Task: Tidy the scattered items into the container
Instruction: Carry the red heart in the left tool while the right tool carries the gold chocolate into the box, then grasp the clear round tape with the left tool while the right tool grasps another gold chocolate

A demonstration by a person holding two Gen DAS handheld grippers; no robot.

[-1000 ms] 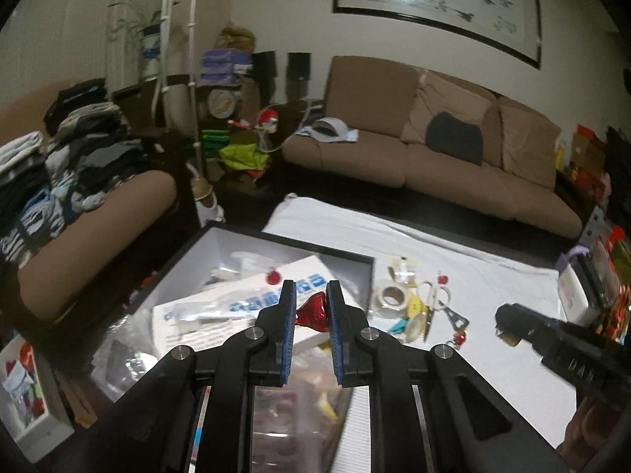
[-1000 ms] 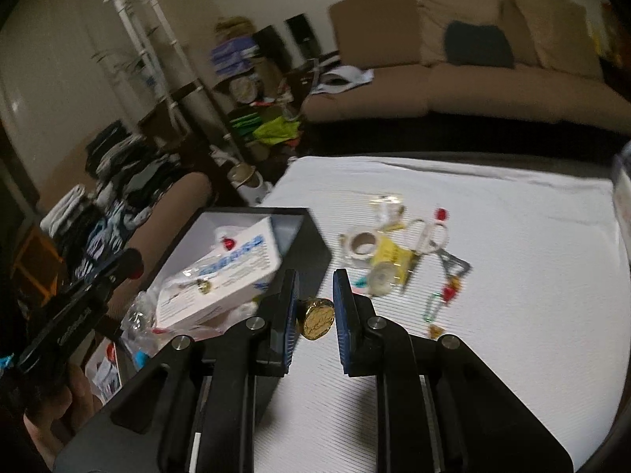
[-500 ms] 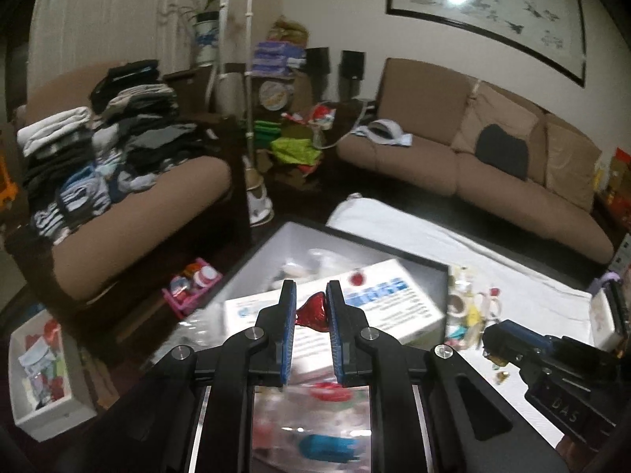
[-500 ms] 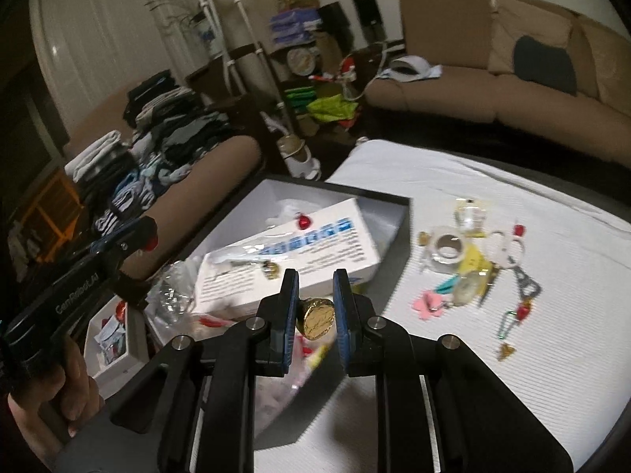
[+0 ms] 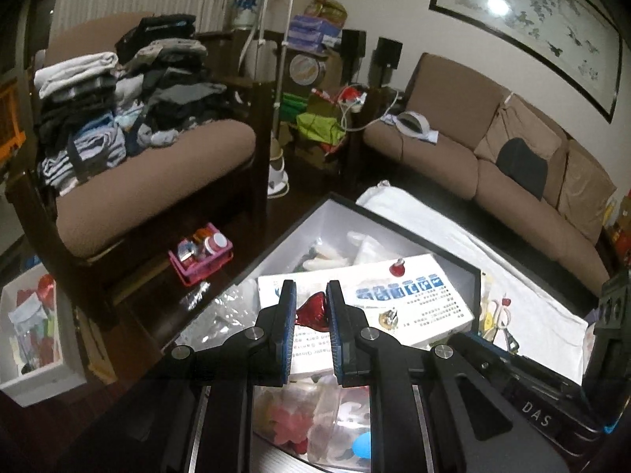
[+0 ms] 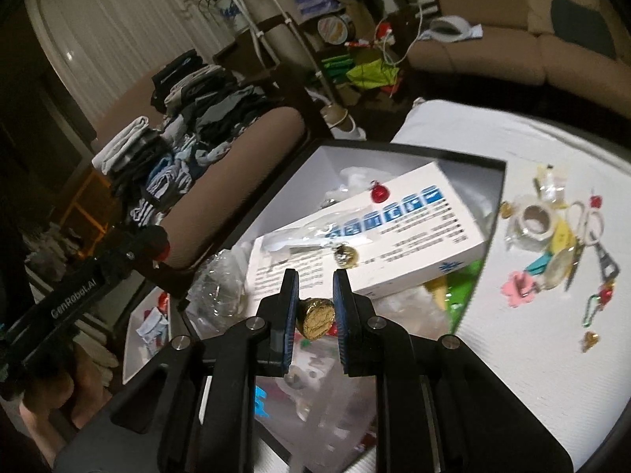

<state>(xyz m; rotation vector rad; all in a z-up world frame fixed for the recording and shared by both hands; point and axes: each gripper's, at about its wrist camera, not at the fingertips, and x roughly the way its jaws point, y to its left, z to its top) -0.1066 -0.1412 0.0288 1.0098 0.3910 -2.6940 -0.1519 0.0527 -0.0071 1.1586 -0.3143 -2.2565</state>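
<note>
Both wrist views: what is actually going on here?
A person is clearing small clutter off a white cloth into a black box. The left tool is shut on a red foil sweet, and the right tool is shut on a gold foil sweet. Both hang over the box, above a white carton and plastic bags already inside. Neither sweet has been dropped yet. Scissors, a tape roll and clips remain on the cloth.

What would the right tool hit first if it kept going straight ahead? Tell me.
Most likely the white printed box lying in the black container. The right tool, shut on a gold foil candy, points at its near end, though depth is uncertain.
</note>
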